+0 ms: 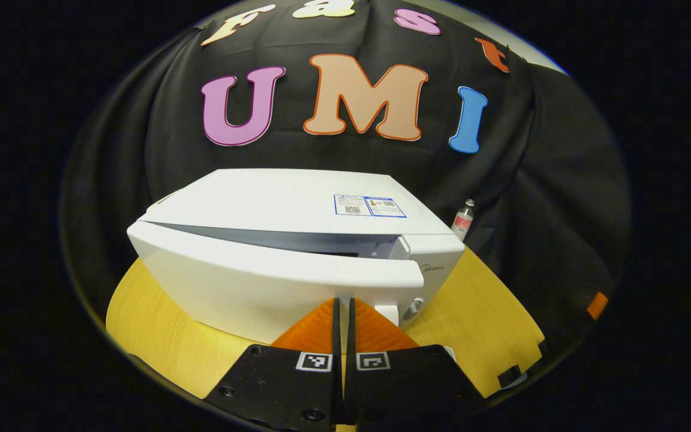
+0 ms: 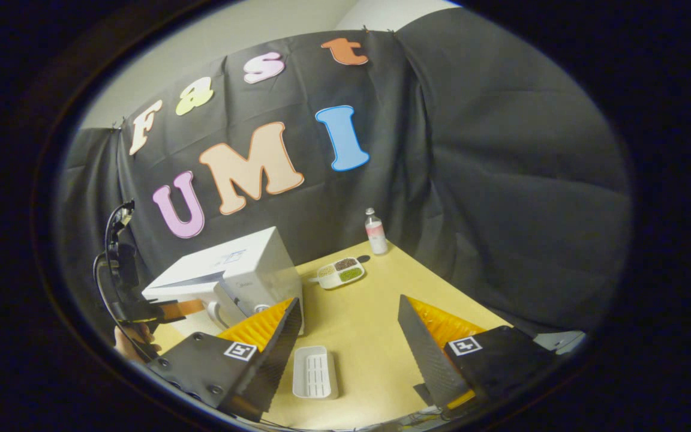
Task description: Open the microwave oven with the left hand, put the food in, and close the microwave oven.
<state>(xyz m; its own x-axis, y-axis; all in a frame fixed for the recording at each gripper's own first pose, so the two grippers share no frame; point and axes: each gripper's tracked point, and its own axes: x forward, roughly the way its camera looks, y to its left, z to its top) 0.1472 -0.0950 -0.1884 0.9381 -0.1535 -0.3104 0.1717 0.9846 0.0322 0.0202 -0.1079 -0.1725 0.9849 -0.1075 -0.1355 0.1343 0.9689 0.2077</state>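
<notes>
**Left gripper view: door ajar, food waiting**

Left gripper view has the left gripper (image 1: 343, 312) pressed up to the microwave (image 1: 297, 240), jaws narrow, almost together, at the lower edge of the door (image 1: 273, 282), which stands slightly ajar. Whether anything is pinched, I cannot tell. Right gripper view shows the right gripper (image 2: 345, 336) with jaws wide over the bench (image 2: 375, 312), a white tray (image 2: 315, 372) just below them, and the divided food dish (image 2: 339, 273) sitting beside the microwave near a bottle (image 2: 375, 231). Risk: a slipping contact lets the door swing back, or drags the oven across the bench.
</notes>
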